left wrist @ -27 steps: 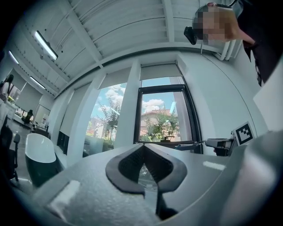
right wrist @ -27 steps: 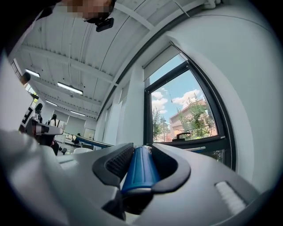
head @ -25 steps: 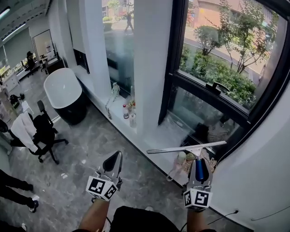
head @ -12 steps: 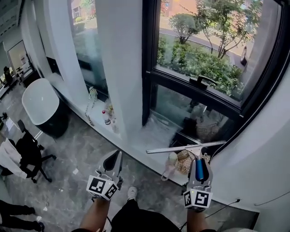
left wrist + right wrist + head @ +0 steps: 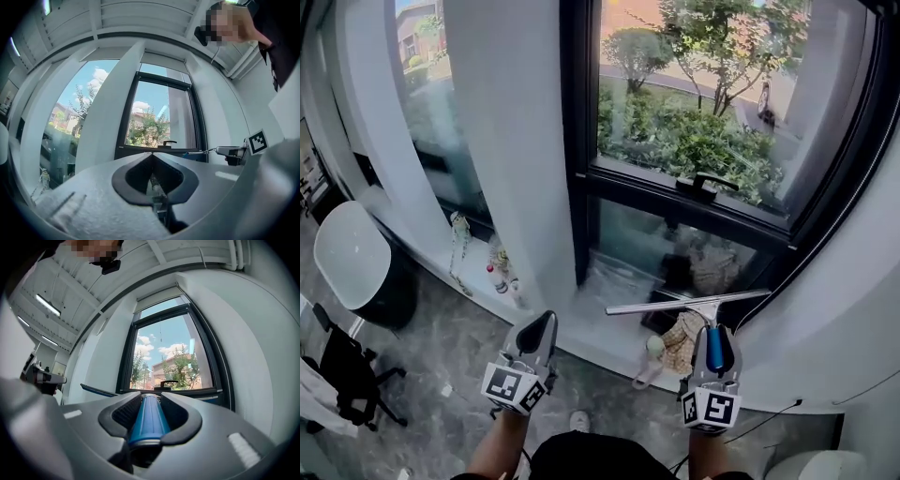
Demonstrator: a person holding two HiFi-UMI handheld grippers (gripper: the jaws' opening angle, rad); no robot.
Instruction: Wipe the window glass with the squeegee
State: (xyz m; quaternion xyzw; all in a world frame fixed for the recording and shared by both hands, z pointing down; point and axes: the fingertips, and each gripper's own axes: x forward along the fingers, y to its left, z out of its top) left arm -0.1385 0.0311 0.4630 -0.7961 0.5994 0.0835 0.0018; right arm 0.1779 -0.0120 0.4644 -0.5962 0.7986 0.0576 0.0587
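Note:
My right gripper (image 5: 713, 330) is shut on the blue handle (image 5: 145, 419) of the squeegee (image 5: 686, 304). Its long metal blade lies level in front of the lower pane, a little short of the window glass (image 5: 712, 103). The black-framed window (image 5: 171, 359) with a black handle (image 5: 703, 184) fills the upper right of the head view. Trees and shrubs show through it. My left gripper (image 5: 546, 320) hangs to the left of the squeegee, shut with nothing in it. In the left gripper view its jaws (image 5: 151, 153) meet at the tips.
A wide white pillar (image 5: 511, 141) stands left of the window. Bottles (image 5: 495, 277) sit on the low sill. A bag and cloths (image 5: 675, 342) lie below the pane. A white round chair (image 5: 352, 258) and a black office chair (image 5: 342, 370) stand on the grey floor at left.
The head view has swung right and toward the window, so the pillar and pane now sit larger and more central. Both grippers keep their places, the squeegee still held level.

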